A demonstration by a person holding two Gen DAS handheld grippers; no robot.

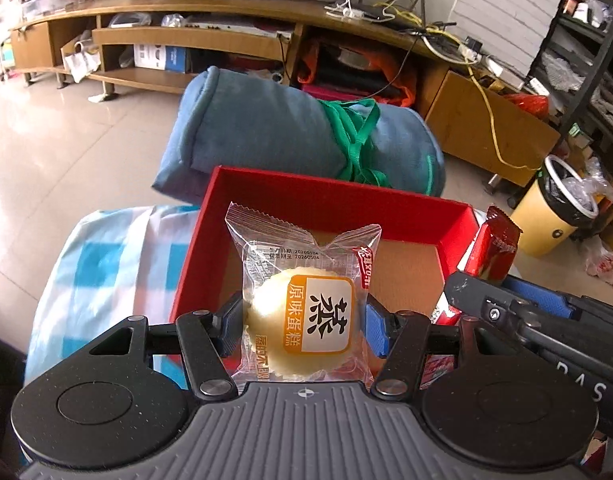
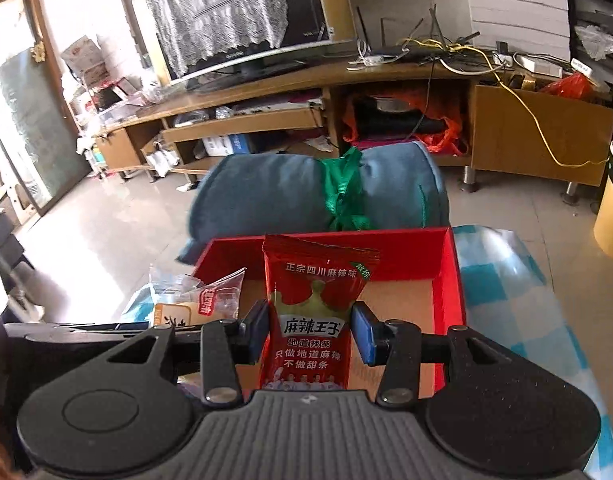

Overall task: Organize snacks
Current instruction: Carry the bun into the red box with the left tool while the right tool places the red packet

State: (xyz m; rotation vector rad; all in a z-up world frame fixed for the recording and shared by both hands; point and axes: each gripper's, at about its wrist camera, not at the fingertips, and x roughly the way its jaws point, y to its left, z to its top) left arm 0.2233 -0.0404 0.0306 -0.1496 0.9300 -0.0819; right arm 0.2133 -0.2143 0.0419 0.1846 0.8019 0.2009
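Observation:
My left gripper is shut on a clear-wrapped yellow egg cake and holds it above the open red box. My right gripper is shut on a red spicy-strip snack packet and holds it over the same red box. The box floor is bare brown card. The red packet and the right gripper's black body show at the right of the left wrist view. The cake packet shows at the left of the right wrist view.
The box sits on a blue-and-white checked cloth. A rolled blue blanket tied with green strap lies just behind the box. A wooden TV stand fills the back. A yellow bin stands on the floor at the right.

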